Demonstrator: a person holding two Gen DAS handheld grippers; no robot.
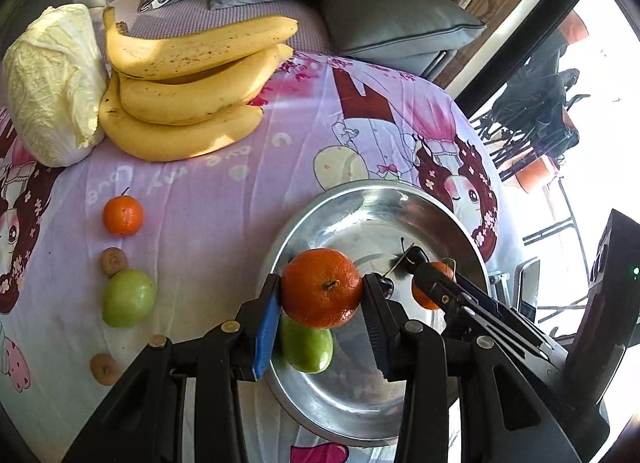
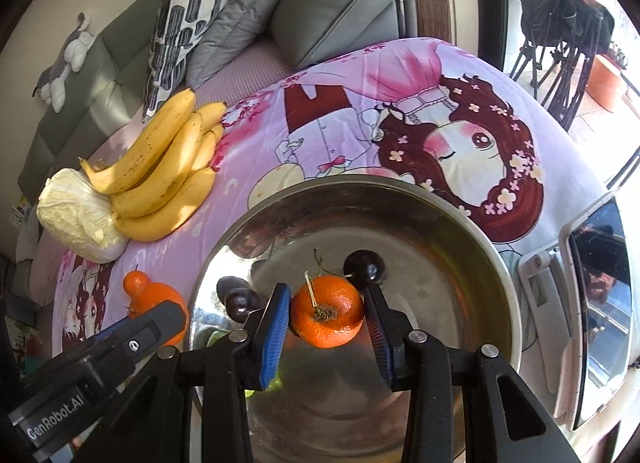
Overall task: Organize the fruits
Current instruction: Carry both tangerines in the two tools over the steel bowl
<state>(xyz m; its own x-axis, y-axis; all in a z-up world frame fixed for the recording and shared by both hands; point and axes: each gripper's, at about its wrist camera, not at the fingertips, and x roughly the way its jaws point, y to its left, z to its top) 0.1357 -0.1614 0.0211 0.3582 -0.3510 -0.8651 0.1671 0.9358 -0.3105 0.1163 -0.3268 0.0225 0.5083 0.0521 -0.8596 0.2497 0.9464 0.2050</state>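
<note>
My left gripper (image 1: 322, 283) is shut on an orange mandarin (image 1: 322, 295), held above the near left part of a round metal bowl (image 1: 360, 188). My right gripper (image 2: 327, 295) is shut on a second mandarin (image 2: 326, 315) with a short stem, over the bowl (image 2: 460, 215). In the bowl lie a green fruit (image 1: 310, 351) and dark cherries (image 2: 364, 265). On the pink cartoon cloth to the left sit another mandarin (image 1: 123, 215), a green fruit (image 1: 128, 297) and two small brown fruits (image 1: 114, 261). Each gripper shows at the edge of the other's view.
A bunch of bananas (image 1: 188, 91) and a pale cabbage (image 1: 52, 83) lie at the far left of the cloth. Grey and patterned cushions (image 2: 248, 11) are behind on a sofa. A dark screen on a white stand (image 2: 596, 303) is right of the bowl.
</note>
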